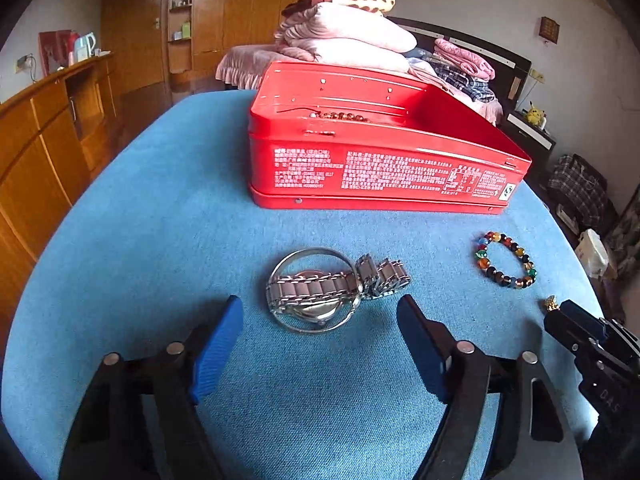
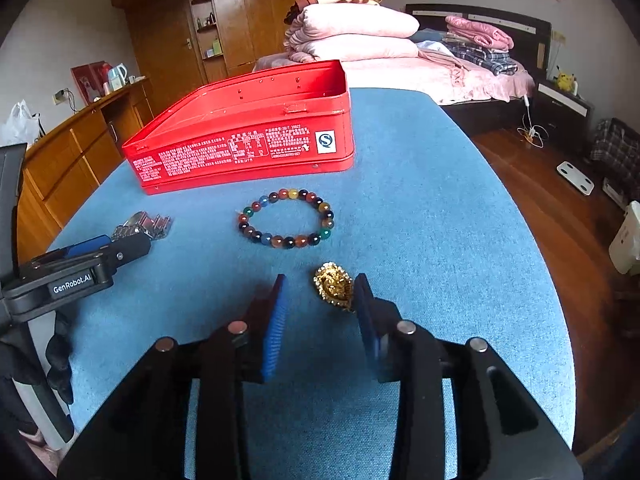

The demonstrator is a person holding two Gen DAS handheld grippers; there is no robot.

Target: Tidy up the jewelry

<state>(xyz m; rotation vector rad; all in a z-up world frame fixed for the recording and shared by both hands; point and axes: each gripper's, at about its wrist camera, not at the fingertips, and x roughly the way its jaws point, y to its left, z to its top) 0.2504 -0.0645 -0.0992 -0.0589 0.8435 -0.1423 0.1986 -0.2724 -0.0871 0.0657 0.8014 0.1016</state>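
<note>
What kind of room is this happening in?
Most likely a home bedroom: a bed stacked with folded quilts, a wooden wardrobe, and a nightstand beside the bed.

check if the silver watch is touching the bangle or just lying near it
Touching. In the left wrist view the silver watch lies across the bangle, its band resting over the ring's rim with no blue cloth visible between them.

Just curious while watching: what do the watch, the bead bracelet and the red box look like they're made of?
Watch: polished silvery metal, shiny links. Bead bracelet: glossy multicoloured beads, glass or stone, cannot tell. Red box: likely painted tin, glossy with rivets.
</note>
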